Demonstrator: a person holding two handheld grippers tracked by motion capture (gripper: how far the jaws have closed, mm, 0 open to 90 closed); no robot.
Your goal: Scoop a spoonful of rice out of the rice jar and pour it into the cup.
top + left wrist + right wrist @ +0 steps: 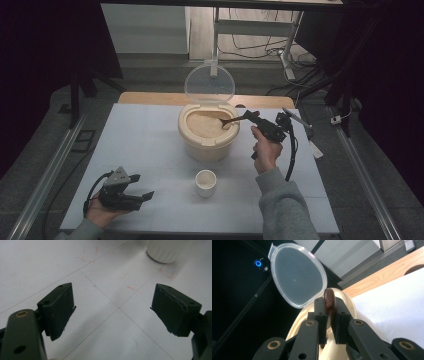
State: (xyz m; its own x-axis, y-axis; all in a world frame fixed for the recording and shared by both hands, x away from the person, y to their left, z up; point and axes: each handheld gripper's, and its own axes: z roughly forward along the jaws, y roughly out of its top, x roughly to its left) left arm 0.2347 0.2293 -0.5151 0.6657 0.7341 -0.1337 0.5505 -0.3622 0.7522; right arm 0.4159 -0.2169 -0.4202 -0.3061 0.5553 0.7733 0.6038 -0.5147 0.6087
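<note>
Right gripper point(251, 118) clamps a brown spoon point(232, 120), seemingly in the rice bin point(208, 145); left gripper point(142, 187) gapes empty

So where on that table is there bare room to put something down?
The far-left stretch of the table, beside the bin, is bare, as is the near-right corner beyond the cup. It is crowded around the bin, where the right gripper holds a spoon.

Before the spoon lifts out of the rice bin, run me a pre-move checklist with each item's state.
1. Right claw shut on the spoon: ok.
2. Lid of the rice bin up and clear: ok.
3. Spoon bowl down in the rice: ok.
4. Spoon loaded: cannot tell.
5. Cup upright in front of the bin: ok.
6. Left claw open, holding nothing, off to the side: ok.
</note>
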